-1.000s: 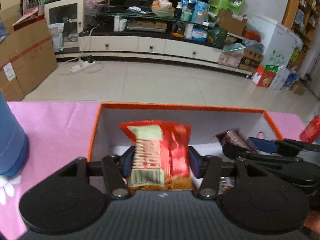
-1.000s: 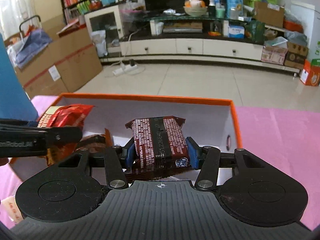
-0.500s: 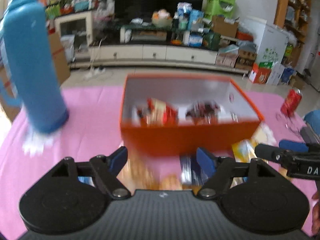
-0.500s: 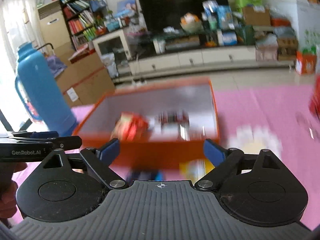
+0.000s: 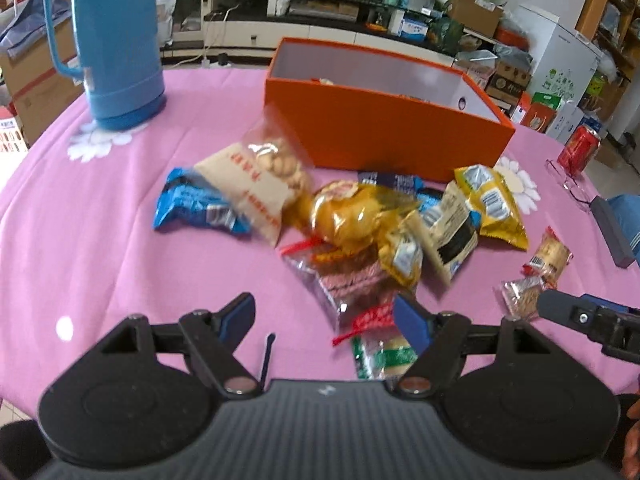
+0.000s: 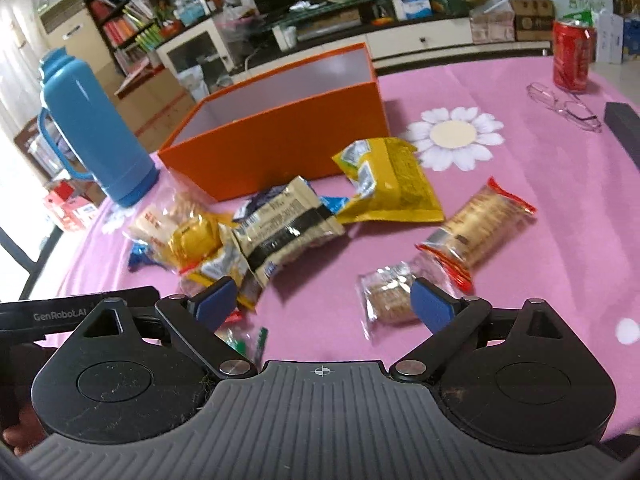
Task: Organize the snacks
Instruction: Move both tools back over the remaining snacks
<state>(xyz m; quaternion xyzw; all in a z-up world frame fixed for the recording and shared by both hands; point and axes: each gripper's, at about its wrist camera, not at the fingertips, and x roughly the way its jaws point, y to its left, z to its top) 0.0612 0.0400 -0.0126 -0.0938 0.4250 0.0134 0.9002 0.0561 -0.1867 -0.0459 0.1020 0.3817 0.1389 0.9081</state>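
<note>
An orange box [image 5: 384,136] stands on the pink tablecloth; it also shows in the right wrist view [image 6: 280,148]. Several snack packets lie in a heap in front of it: a blue one [image 5: 192,208], a yellow one [image 5: 492,204], a beige-and-black one [image 6: 284,228] and a red-ended cracker pack [image 6: 480,228]. My left gripper [image 5: 324,314] is open and empty, low over the near edge of the heap. My right gripper [image 6: 320,300] is open and empty, with a small clear biscuit packet [image 6: 390,298] just ahead of its right finger.
A tall blue thermos [image 5: 116,40] stands left of the box. A red can [image 6: 572,56], glasses [image 6: 564,106] and a dark case [image 6: 624,128] lie at the right. The table's round edge drops off to the left.
Both grippers let go of their snacks in the box, opened, and pulled back toward the near side of the table. The heap of packets has come into view.
</note>
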